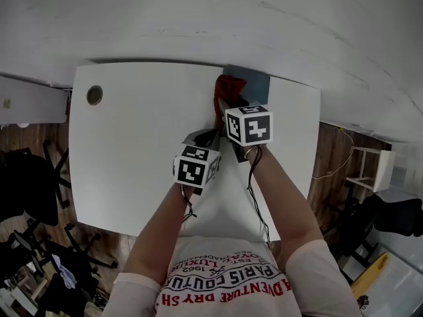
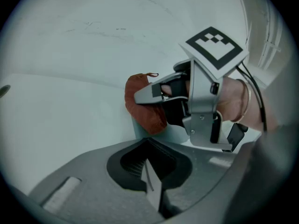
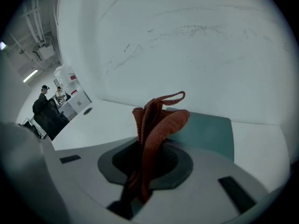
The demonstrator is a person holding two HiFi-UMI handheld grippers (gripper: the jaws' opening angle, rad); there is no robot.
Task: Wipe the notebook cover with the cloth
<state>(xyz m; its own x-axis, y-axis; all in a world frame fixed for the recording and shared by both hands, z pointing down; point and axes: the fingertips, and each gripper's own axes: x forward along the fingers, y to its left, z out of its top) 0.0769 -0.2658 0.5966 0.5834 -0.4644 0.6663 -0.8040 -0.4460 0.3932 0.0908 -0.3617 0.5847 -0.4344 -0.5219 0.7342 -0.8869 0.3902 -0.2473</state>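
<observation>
A teal notebook (image 1: 256, 87) lies flat at the table's far edge, against the wall. My right gripper (image 1: 225, 108) is shut on a rust-red cloth (image 1: 229, 86), which bunches over the notebook's left end. In the right gripper view the cloth (image 3: 156, 129) stands up out of the closed jaws, with the notebook (image 3: 208, 130) behind it. My left gripper (image 1: 202, 139) hovers just behind and left of the right one, shut with nothing in it. Its view shows its jaws pressed together, the cloth (image 2: 142, 107), the right gripper (image 2: 154, 93) and a strip of notebook (image 2: 174, 135).
The white table (image 1: 132, 150) has a round cable hole (image 1: 94, 95) at its far left. A white wall (image 1: 218, 18) rises straight behind the notebook. Office chairs (image 1: 26, 197) stand on the wood floor to the left, and a stool (image 1: 367, 167) to the right.
</observation>
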